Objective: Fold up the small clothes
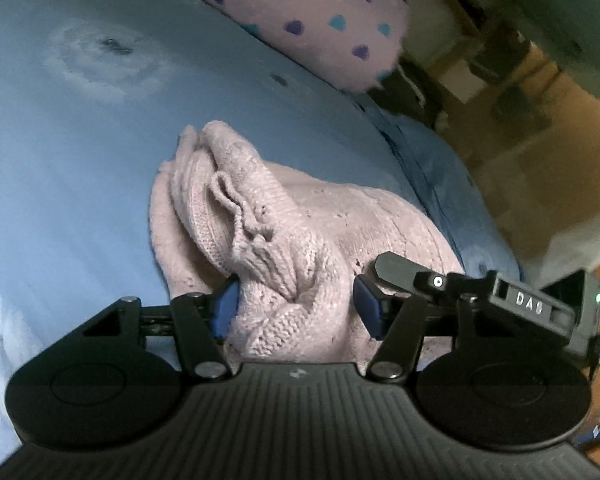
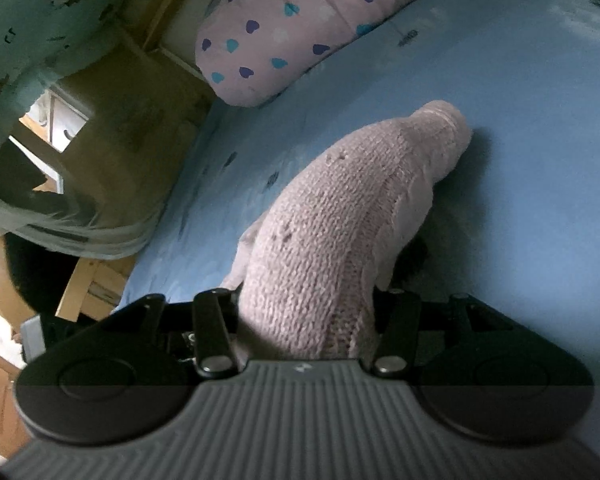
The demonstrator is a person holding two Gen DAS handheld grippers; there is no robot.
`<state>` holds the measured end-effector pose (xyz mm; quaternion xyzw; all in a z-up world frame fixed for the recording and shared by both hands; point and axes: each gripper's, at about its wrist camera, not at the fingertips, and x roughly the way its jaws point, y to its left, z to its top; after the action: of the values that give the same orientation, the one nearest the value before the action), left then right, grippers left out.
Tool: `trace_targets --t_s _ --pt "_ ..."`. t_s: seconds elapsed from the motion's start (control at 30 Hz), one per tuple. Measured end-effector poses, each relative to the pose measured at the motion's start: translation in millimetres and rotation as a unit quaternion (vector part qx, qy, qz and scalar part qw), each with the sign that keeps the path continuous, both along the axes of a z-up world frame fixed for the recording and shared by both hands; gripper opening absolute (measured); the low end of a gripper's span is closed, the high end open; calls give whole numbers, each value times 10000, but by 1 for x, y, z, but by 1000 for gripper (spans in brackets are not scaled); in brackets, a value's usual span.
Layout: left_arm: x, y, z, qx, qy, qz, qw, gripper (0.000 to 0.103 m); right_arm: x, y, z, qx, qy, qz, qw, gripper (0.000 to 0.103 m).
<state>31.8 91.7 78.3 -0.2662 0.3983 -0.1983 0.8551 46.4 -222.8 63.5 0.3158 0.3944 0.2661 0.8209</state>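
Knitted pink garment (image 1: 300,248) lies bunched on blue bedsheet (image 1: 80,160), near bed edge.

Left wrist view: left gripper (image 1: 296,306) half closed, blue pads (image 1: 225,308) flanking bunched knit; left pad touches, right pad looks just clear, so grip uncertain. Right gripper's finger (image 1: 396,270) just beside, on same garment.

Right wrist view: right gripper (image 2: 306,320) pinches thick knit roll (image 2: 340,220) draping away toward heart-print pillow (image 2: 284,28). Pads hidden by wool.

Advice: lift both ends evenly, keep fabric taut, avoid snagging loose tie.
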Motion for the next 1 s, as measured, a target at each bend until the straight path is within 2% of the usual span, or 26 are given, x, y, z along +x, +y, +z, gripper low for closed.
trace_targets --t_s 0.2,0.27,0.37,0.43,0.53,0.63,0.77,1.0 --pt "-53 -32 6 29 80 -418 9991 66 -46 -36 11 50 222 28 9997 52" --pt "-69 -45 6 173 67 -570 9982 66 -60 -49 12 4 286 37 9996 52" --pt "-85 -63 4 809 -31 -700 9943 66 -78 -61 10 -493 308 19 9983 53" --pt "-92 -73 -1 1426 -120 -732 9870 67 -86 -64 3 -899 382 -84 9952 55" --pt "-96 -81 -16 1937 -83 -935 9766 70 -97 -59 -16 -1319 542 -76 9898 57" --pt "-100 -85 -23 2135 -210 -975 9718 74 -109 -50 -23 -1579 229 -98 9871 60" --pt "-109 -86 -20 2161 -260 -894 9719 74 -119 -53 -25 -1406 197 -346 9893 61" --pt "-132 -92 9 2506 -580 -697 9638 74 -152 -64 -8 -1755 -343 -609 9820 63"
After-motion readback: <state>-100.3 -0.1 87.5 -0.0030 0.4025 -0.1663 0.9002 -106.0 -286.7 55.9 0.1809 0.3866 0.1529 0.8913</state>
